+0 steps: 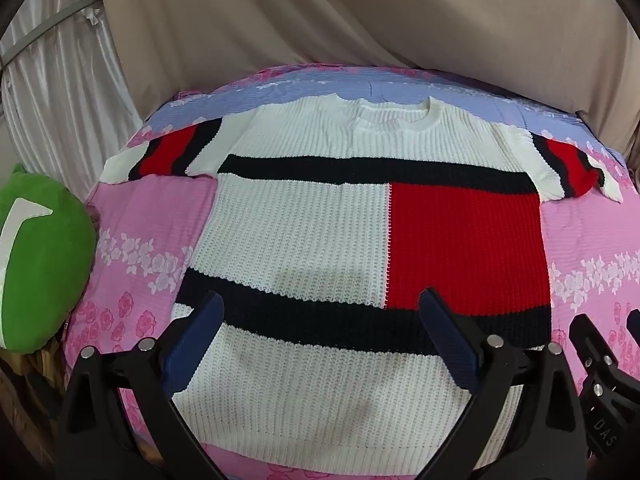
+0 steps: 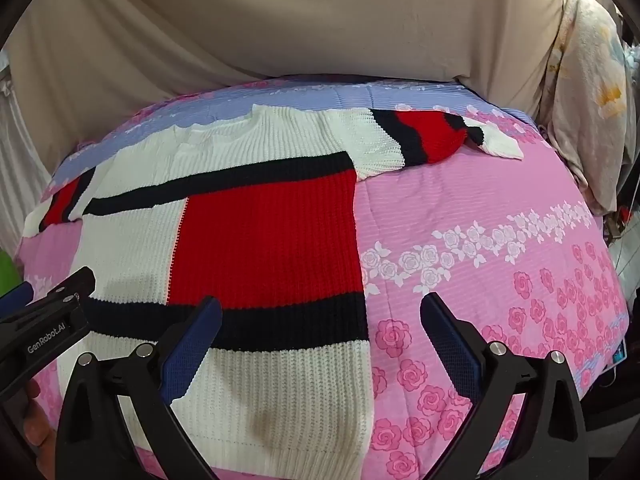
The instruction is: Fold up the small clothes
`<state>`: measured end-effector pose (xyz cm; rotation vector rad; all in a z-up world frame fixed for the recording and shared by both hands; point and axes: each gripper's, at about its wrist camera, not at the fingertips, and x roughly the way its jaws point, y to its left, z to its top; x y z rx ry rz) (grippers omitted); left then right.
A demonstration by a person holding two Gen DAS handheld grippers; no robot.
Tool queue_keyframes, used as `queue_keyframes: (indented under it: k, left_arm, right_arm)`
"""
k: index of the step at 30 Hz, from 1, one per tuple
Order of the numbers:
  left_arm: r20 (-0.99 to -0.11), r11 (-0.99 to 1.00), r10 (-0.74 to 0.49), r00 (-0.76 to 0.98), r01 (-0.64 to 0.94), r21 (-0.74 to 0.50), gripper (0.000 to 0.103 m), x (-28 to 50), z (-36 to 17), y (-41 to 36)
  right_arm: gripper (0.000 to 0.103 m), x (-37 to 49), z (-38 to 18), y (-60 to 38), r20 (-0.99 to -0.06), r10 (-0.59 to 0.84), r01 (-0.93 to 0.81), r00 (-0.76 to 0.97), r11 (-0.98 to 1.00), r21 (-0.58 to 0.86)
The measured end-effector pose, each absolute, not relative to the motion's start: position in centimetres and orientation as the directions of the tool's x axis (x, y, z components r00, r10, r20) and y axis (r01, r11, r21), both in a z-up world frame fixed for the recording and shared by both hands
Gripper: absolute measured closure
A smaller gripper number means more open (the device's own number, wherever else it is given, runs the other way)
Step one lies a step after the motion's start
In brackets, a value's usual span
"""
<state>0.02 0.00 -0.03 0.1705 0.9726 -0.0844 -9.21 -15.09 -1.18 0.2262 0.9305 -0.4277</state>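
Sweater, a knit with white, red and dark blocks, lies flat and face up across the middle of both frames on the pink floral bedspread, sleeves spread toward the upper left and upper right. We hold the left gripper over its lower hem with fingers spread wide and empty, and the right gripper likewise spread, straddling the sweater's right edge, one finger over knit, the other over bedspread. No fold is made yet, we judge. To begin well, we should pinch the side edge through both layers, lift low and carry it evenly. At the left edge sits a green cushion.
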Motion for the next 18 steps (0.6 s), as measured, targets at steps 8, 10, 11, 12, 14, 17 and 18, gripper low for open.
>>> queue_keyframes:
  k: [8, 10, 11, 12, 14, 17, 18]
  left_arm:
    - [-0.834, 0.985, 0.008, 0.551, 0.138, 0.101, 0.007, -0.1, -0.2, 0.8]
    - [-0.837, 0.985, 0.013, 0.547, 0.137, 0.105, 0.007, -0.1, -0.5, 0.5]
    - [-0.838, 0.985, 0.015, 0.546, 0.136, 0.106, 0.007, -0.1, -0.6, 0.6]
    - [-0.838, 0.985, 0.015, 0.546, 0.138, 0.107, 0.007, -0.2, -0.6, 0.5]
    - [-0.838, 0.984, 0.025, 0.546, 0.136, 0.118, 0.007, -0.3, -0.7, 0.0]
    - [-0.837, 0.982, 0.025, 0.546, 0.142, 0.122, 0.007, -0.3, -0.8, 0.0]
    - [-0.837, 0.982, 0.025, 0.547, 0.144, 0.124, 0.007, -0.3, -0.8, 0.0]
  right_arm:
    - [0.005, -8.7, -1.6, -14.7, -0.82, -0.251, 0.44, 0.515, 0.898, 0.001]
    - [0.005, -8.8, -1.7, -14.4, -0.818, -0.254, 0.442, 0.516, 0.897, 0.0]
    - [0.005, -8.9, -1.7, -14.1, -0.818, -0.255, 0.443, 0.516, 0.897, -0.001]
    - [0.005, -9.0, -1.7, -13.9, -0.817, -0.257, 0.444, 0.516, 0.896, -0.001]
    - [0.005, -8.9, -1.7, -14.4, -0.828, -0.238, 0.413, 0.508, 0.911, -0.008]
    - [0.005, -8.9, -1.5, -14.5, -0.827, -0.239, 0.413, 0.508, 0.911, -0.01]
    - [0.005, -8.8, -1.5, -14.5, -0.827, -0.24, 0.414, 0.508, 0.91, -0.01]
